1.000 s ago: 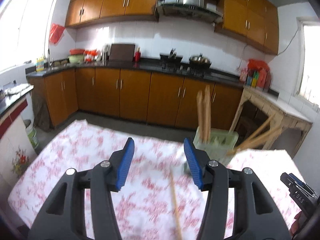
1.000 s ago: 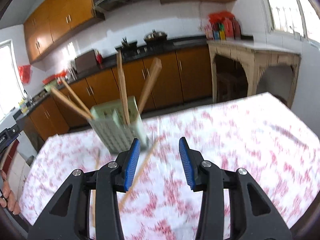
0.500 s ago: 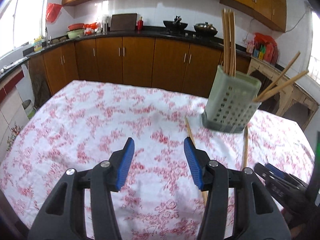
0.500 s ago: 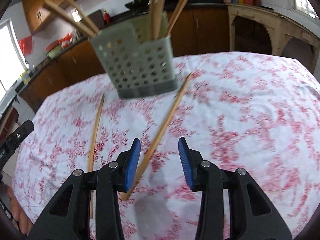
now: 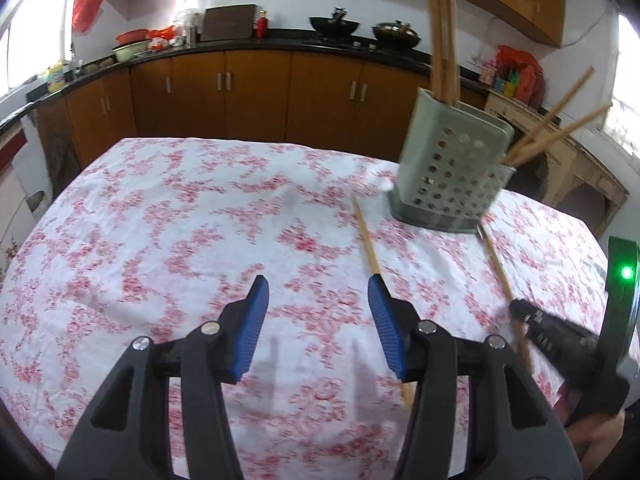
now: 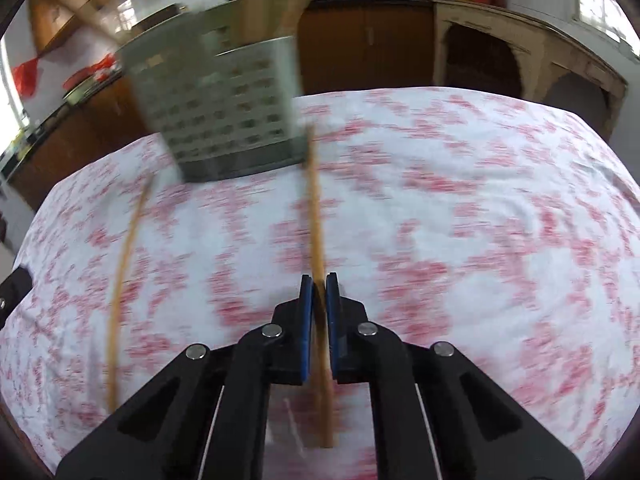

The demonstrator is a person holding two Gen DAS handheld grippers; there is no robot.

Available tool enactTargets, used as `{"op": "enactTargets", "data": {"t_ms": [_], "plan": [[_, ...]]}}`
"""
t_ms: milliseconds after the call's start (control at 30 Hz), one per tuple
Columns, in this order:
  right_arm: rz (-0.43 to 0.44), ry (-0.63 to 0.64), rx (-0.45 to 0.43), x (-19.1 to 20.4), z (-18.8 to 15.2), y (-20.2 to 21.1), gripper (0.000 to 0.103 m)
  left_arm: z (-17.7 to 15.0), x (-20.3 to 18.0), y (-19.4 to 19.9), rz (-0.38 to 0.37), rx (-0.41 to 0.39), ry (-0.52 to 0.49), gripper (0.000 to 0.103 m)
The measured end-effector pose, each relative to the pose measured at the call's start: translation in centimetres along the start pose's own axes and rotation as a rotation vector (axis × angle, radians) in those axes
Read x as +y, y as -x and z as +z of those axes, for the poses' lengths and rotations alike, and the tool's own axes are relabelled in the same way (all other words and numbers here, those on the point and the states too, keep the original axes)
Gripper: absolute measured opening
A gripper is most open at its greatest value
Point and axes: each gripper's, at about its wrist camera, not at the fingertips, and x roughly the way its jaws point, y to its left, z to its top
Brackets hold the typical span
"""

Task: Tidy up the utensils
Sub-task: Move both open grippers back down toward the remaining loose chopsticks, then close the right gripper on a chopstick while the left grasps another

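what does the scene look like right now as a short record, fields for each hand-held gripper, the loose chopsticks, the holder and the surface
right hand-held gripper: shut on a chopstick lying on the cloth
left hand-held gripper: open, nothing between its pads, above the cloth
other loose chopstick: flat on the cloth, just right of the left hand-held gripper
holder: grey-green, perforated, standing at the far side of the table, several chopsticks in it
surface: table under a white cloth with red flowers
picture quality: right wrist view motion-blurred

chopstick (image 6: 314, 216): flat on cloth | second chopstick (image 6: 124, 248): flat, left | holder (image 6: 216, 112): upright
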Motion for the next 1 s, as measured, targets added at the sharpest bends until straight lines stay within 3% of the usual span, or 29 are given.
{"op": "enactTargets", "data": {"t_ms": [133, 200, 400, 500, 600, 800, 1000], "plan": [[-0.093, -0.122, -0.010, -6.2, 0.7, 0.2, 0.007, -0.6, -1.5, -0.8, -0.060, 0.051, -0.006, 0.051], [-0.100, -0.149, -0.012, -8.3, 0.7, 0.6, 0.007, -1.2, -2.6, -1.6, -0.069, 0.088, -0.025, 0.051], [-0.065, -0.132, -0.023, -10.0, -0.4, 1.6, 0.007, -2.7, -4.6, -3.7, -0.009, 0.146, -0.066, 0.049], [-0.043, -0.104, -0.025, -9.1, -0.5, 1.7, 0.007, -3.4, -5.2, -4.5, 0.045, 0.147, -0.095, 0.034], [-0.020, -0.077, -0.021, -7.7, -0.2, 1.3, 0.007, -3.1, -5.2, -5.0, 0.049, 0.150, -0.122, 0.008], [0.005, -0.092, -0.019, -7.6, -0.1, 1.0, 0.008, -1.2, -2.5, -6.3, 0.022, 0.180, -0.081, 0.008], [0.017, -0.093, -0.017, -7.7, -0.1, 0.9, 0.008, -1.8, -0.7, -5.3, -0.039, 0.164, -0.069, 0.014]]}}
